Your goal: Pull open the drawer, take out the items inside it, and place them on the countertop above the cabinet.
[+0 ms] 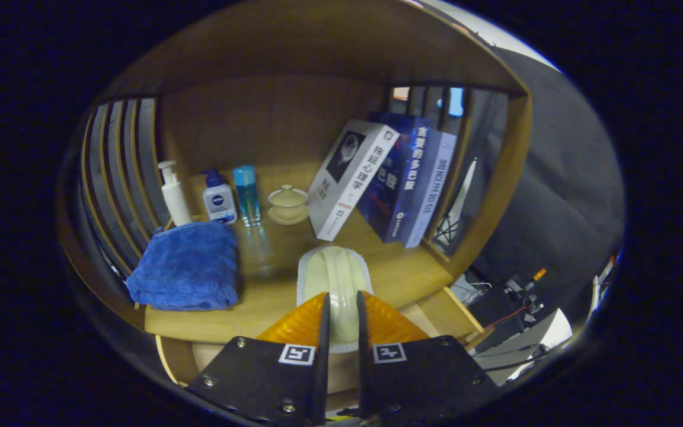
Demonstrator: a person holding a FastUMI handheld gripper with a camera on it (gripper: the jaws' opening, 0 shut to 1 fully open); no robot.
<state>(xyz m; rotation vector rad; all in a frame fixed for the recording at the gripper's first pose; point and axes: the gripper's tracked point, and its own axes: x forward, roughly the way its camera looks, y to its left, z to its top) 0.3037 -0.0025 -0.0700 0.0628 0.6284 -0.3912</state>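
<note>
hand-held gripper (pixel 341 323): both fingers pressed against the sides of a pale brush handle, clamped on it
brush (pixel 337 279): pale, with an arched handle and a white bristled rim; held between the fingers, its front end reaching just ahead of them over the table; whether it touches the surface cannot be told
table (pixel 270 308): wooden countertop under a wooden hutch; its front edge lies just beyond the fingers
drawer: a strip of light wood (pixel 436 311) shows below the table edge, right of the fingers; too little visible to tell how far it is pulled out
blue towel (pixel 187 267): folded, ahead and to the left of the fingers, lying on the table
far left row: white pump bottle (pixel 174 196); beside it a small blue-capped bottle (pixel 219 198); then a clear blue bottle (pixel 247 194); all upright, well beyond the towel
lidded cup (pixel 288 203): cream, on a saucer, straight ahead and far
books (pixel 389 178): three, leaning left, far ahead to the right
</note>
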